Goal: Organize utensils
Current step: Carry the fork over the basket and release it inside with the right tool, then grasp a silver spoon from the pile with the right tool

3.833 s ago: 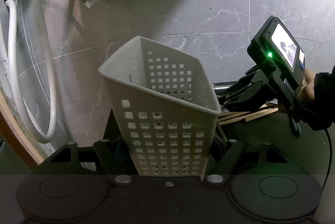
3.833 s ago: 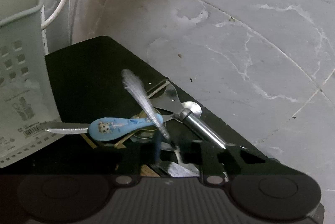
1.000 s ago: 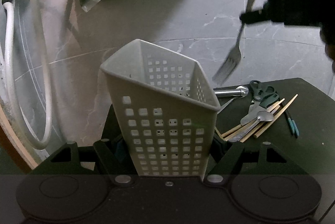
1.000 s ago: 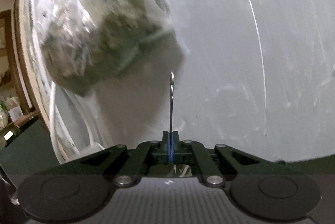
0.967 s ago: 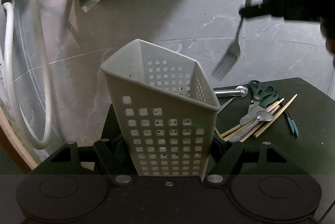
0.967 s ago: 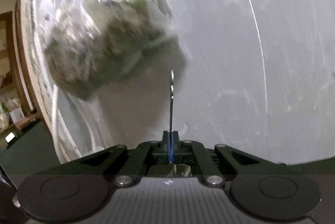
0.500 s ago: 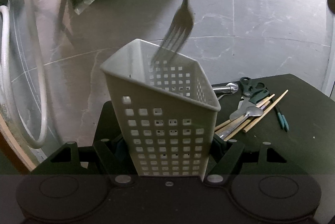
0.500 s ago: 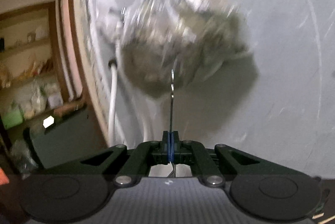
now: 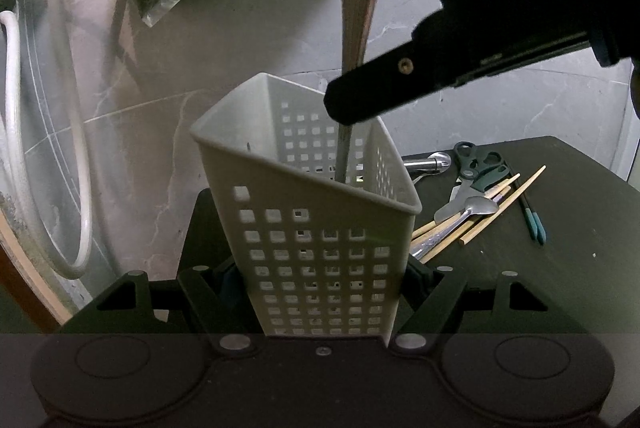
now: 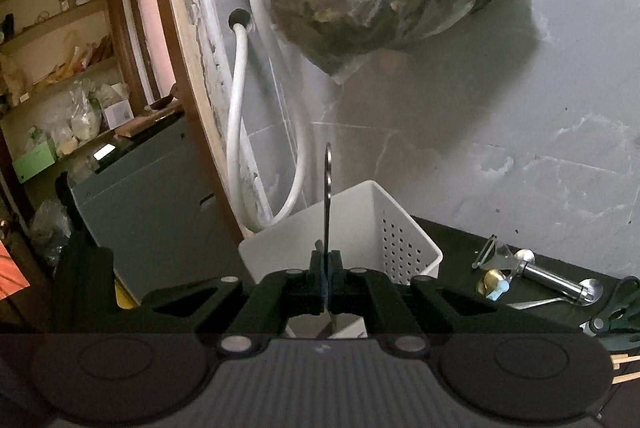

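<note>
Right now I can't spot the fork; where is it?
Left wrist view, centre: the fork stands tines-down inside the white basket, pinched by the right gripper.

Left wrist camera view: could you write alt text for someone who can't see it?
A white perforated utensil basket is gripped in the left claw, while the right claw lowers a metal fork into it, tines down. To the right, scissors, a spoon and chopsticks lie on a dark table.

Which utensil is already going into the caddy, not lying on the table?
The fork: it stands upright in the right gripper, its lower end inside the white caddy. The spoon, scissors and chopsticks lie on the black table.
</note>
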Motion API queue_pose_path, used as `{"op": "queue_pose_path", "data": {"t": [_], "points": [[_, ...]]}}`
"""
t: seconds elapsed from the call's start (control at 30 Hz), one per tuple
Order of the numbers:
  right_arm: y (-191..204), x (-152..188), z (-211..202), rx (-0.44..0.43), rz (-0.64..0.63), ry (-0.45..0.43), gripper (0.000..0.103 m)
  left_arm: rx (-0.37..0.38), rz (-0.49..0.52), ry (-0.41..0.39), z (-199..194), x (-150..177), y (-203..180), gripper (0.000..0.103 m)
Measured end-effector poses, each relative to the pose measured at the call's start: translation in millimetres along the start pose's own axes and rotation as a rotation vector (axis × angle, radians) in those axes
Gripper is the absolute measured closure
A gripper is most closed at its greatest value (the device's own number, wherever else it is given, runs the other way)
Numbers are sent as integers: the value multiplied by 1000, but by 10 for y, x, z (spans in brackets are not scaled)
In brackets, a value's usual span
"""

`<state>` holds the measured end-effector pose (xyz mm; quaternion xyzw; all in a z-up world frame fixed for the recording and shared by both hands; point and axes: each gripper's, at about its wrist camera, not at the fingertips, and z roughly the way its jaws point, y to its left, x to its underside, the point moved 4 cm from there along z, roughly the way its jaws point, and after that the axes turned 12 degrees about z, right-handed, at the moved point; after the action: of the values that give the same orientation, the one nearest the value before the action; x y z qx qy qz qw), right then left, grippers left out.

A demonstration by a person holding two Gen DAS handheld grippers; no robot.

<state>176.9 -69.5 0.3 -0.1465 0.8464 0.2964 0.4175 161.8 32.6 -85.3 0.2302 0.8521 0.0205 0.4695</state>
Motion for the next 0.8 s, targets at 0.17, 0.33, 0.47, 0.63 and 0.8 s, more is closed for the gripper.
{"op": "queue_pose_path", "data": {"t": [0.17,0.33,0.47,0.63,0.8], "points": [[-46,-7,-8,1,6,7,100,1,1,0,0,-1,1,26],[-90,-29,-31,-5,25,-2,88,-2,0,1,5,0,1,26],[-125,-47,-70,-17,48,-25,74,-5,-1,2,9,-3,1,26],[-191,-151,-205,-19,69,-99,37,-16,-8,13,-6,12,15,26],[-340,-188,-306,35,78,-159,4,-39,-25,32,-80,71,105,26]]}}
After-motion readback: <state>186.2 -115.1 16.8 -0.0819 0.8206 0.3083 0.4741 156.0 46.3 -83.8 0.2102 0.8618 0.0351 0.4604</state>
